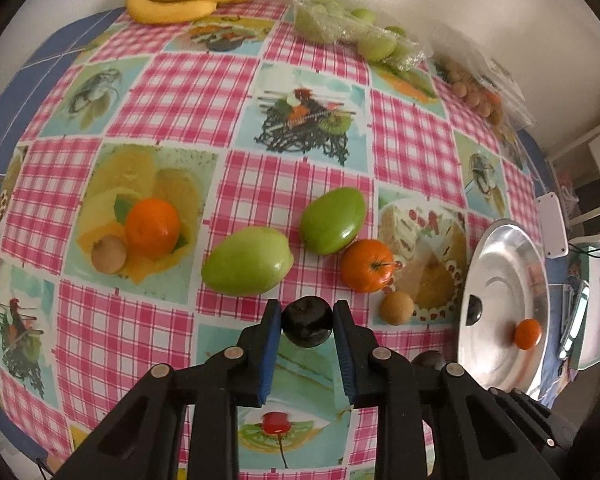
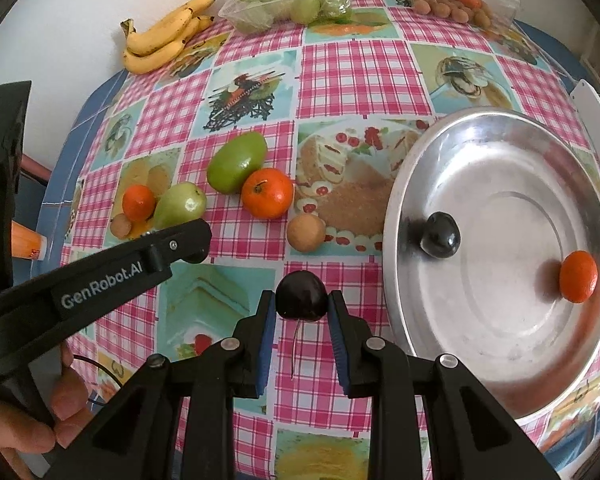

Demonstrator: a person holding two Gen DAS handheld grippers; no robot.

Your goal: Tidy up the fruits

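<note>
Though separate, plum (image 1: 307,327) between left gripper (image 1: 307,314) pads

The counter (image 2: 340,64) wears a pink-checked cloth printed with food pictures. On it lie a banana bunch (image 2: 162,36), two clear fruit punnets (image 2: 288,2) at the far edge, two green mangoes (image 1: 288,246), two tangerines (image 1: 366,266), two small brown fruits (image 2: 306,232) — and a steel tray (image 2: 500,264).

Home dining or kitchen table against a white wall: vinyl tablecloth (image 1: 172,92) in pink gingham with food prints, bananas (image 2: 160,36), shop punnet of green fruit (image 2: 288,2), metal platter (image 2: 500,256), white furniture (image 1: 598,184) beside the table
</note>
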